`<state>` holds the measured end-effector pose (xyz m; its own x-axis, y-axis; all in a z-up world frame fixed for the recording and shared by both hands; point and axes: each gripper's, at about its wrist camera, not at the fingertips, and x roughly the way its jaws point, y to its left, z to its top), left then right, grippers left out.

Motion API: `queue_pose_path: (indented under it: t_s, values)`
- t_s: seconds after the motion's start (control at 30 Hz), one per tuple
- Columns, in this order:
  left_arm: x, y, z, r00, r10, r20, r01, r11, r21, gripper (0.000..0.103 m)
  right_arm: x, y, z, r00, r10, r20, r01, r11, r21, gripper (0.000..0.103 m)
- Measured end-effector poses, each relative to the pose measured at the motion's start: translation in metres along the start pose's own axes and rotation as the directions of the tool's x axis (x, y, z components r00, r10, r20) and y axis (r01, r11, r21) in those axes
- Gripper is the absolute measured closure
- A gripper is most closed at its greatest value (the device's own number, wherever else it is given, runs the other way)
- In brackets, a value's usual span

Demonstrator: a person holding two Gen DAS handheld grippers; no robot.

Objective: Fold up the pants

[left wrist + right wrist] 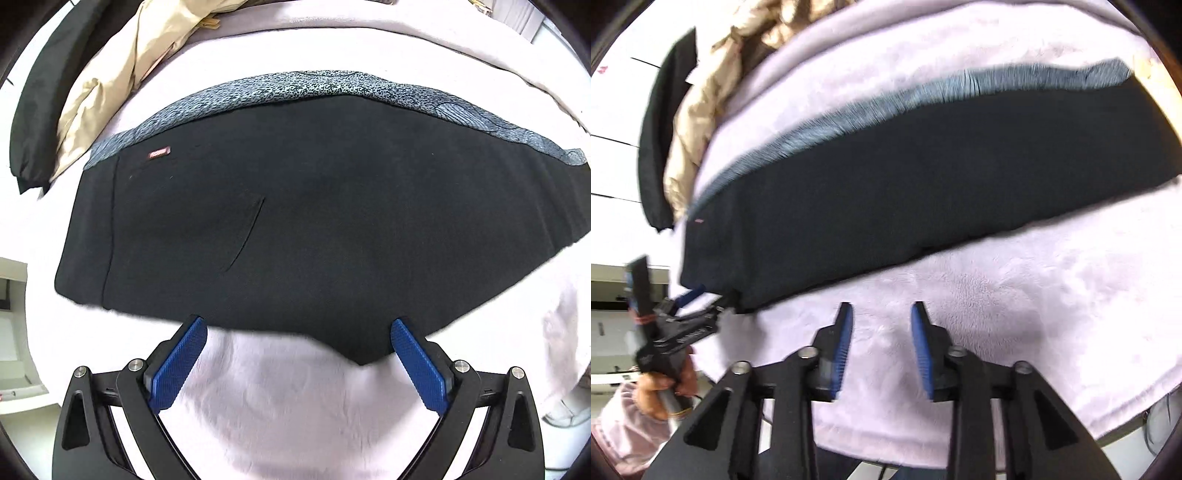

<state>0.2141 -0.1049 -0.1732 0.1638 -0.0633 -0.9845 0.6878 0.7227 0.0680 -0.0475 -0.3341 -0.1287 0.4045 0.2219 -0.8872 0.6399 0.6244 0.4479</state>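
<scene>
Folded black pants (295, 221) with a blue-grey patterned strip (306, 86) along their far edge lie flat on a pale pink fleece blanket (280, 398). My left gripper (297, 330) hangs over the pants' near edge, open wide, its blue pads (188, 354) clear of the cloth. In the right wrist view the pants (923, 192) stretch across the blanket (1034, 295). My right gripper (882, 314) is in front of their near edge, open, with only blanket between its pads. The left gripper (713, 297) shows at the pants' near-left corner, held by a hand (665, 387).
A beige padded garment (122, 70) and a black garment (40, 110) lie beyond the pants at the far left. The blanket's edge drops off at the left (26, 295) and at the lower right (1108, 424). White furniture (613, 295) stands to the left.
</scene>
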Motion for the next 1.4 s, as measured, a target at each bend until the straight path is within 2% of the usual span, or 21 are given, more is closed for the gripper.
queue_pose_path:
  t_s: [0.07, 0.2, 0.33, 0.43, 0.5, 0.53, 0.57, 0.63, 0.7, 0.77, 0.83, 0.9, 0.93, 1.0, 1.07, 1.13, 1.27, 1.3, 1.33, 1.37, 1.4]
  values:
    - [-0.013, 0.003, -0.004, 1.0, -0.023, 0.001, 0.023, 1.0, -0.008, 0.002, -0.019, 0.011, 0.005, 1.0, 0.024, 0.014, -0.024, 1.0, -0.016, 0.064]
    - [-0.04, 0.017, -0.007, 0.993, -0.117, 0.001, 0.117, 0.993, -0.033, 0.002, -0.066, 0.019, 0.017, 0.994, 0.107, 0.03, -0.107, 0.994, -0.029, 0.064]
    - [-0.071, 0.027, -0.005, 0.984, -0.17, 0.051, 0.172, 0.984, -0.036, 0.002, -0.104, 0.05, 0.047, 0.969, 0.246, 0.037, -0.245, 0.969, -0.022, 0.063]
    - [-0.091, 0.035, 0.0, 0.982, -0.148, 0.119, 0.156, 0.985, -0.069, 0.002, -0.14, 0.084, 0.079, 0.949, 0.309, 0.07, -0.301, 0.948, -0.102, 0.063]
    - [-0.085, 0.054, 0.013, 0.984, -0.078, 0.159, 0.099, 0.987, -0.126, 0.002, -0.152, 0.113, 0.105, 0.938, 0.338, 0.075, -0.321, 0.931, -0.171, 0.06]
    - [-0.079, 0.07, 0.018, 0.987, -0.046, 0.157, 0.073, 0.982, -0.172, 0.002, -0.15, 0.134, 0.118, 0.939, 0.337, 0.066, -0.316, 0.924, -0.216, 0.055]
    - [-0.074, 0.08, 0.02, 0.989, -0.03, 0.147, 0.061, 0.976, -0.21, 0.002, -0.142, 0.154, 0.13, 0.948, 0.314, 0.049, -0.29, 0.919, -0.269, 0.054]
    - [-0.061, 0.109, 0.022, 0.989, 0.001, 0.147, 0.042, 0.957, -0.286, 0.002, -0.109, 0.193, 0.147, 0.976, 0.218, -0.001, -0.204, 0.909, -0.363, 0.054]
    - [-0.043, 0.135, 0.026, 0.987, 0.038, 0.155, 0.016, 0.943, -0.333, 0.002, -0.059, 0.238, 0.156, 0.983, 0.163, -0.086, -0.185, 0.862, -0.471, 0.054]
    - [-0.018, 0.151, 0.033, 0.984, 0.081, 0.158, -0.02, 0.934, -0.356, 0.002, -0.011, 0.276, 0.157, 0.981, 0.125, -0.149, -0.188, 0.81, -0.556, 0.054]
    - [0.005, 0.167, 0.036, 0.982, 0.117, 0.148, -0.053, 0.924, -0.38, 0.002, 0.05, 0.319, 0.158, 0.965, 0.121, -0.232, -0.241, 0.753, -0.612, 0.054]
    - [0.035, 0.18, 0.036, 0.989, 0.114, 0.089, -0.068, 0.91, -0.408, 0.002, 0.1, 0.352, 0.157, 0.953, 0.096, -0.287, -0.265, 0.72, -0.641, 0.054]
    - [0.046, 0.185, 0.03, 0.993, 0.09, 0.079, -0.05, 0.908, -0.415, 0.002, 0.128, 0.37, 0.155, 0.947, 0.08, -0.312, -0.277, 0.694, -0.664, 0.054]
    - [0.049, 0.184, 0.023, 0.99, 0.092, 0.107, -0.042, 0.917, -0.397, 0.002, 0.172, 0.401, 0.148, 0.943, 0.039, -0.33, -0.279, 0.634, -0.721, 0.054]
    - [0.049, 0.177, 0.018, 0.984, 0.122, 0.129, -0.067, 0.929, -0.363, 0.002, 0.21, 0.427, 0.142, 0.948, -0.009, -0.319, -0.252, 0.591, -0.766, 0.054]
    - [0.05, 0.176, 0.014, 0.981, 0.126, 0.147, -0.064, 0.929, -0.365, 0.002, 0.241, 0.437, 0.141, 0.948, -0.043, -0.316, -0.234, 0.578, -0.782, 0.054]
    - [0.049, 0.179, 0.007, 0.978, 0.115, 0.175, -0.042, 0.926, -0.375, 0.002, 0.286, 0.442, 0.148, 0.936, -0.098, -0.337, -0.212, 0.607, -0.766, 0.056]
    - [0.049, 0.178, 0.005, 0.977, 0.117, 0.178, -0.043, 0.927, -0.373, 0.002, 0.293, 0.441, 0.149, 0.929, -0.104, -0.356, -0.219, 0.621, -0.753, 0.064]
    - [0.048, 0.178, 0.003, 0.977, 0.117, 0.178, -0.043, 0.927, -0.373, 0.002, 0.298, 0.439, 0.149, 0.916, -0.101, -0.389, -0.241, 0.637, -0.732, 0.096]
    - [0.046, 0.178, -0.001, 0.977, 0.116, 0.179, -0.041, 0.925, -0.377, 0.002, 0.297, 0.439, 0.149, 0.906, -0.082, -0.415, -0.27, 0.644, -0.716, 0.1]
    - [0.045, 0.178, -0.004, 0.977, 0.113, 0.18, -0.036, 0.922, -0.385, 0.002, 0.29, 0.442, 0.147, 0.905, -0.049, -0.423, -0.3, 0.63, -0.716, 0.1]
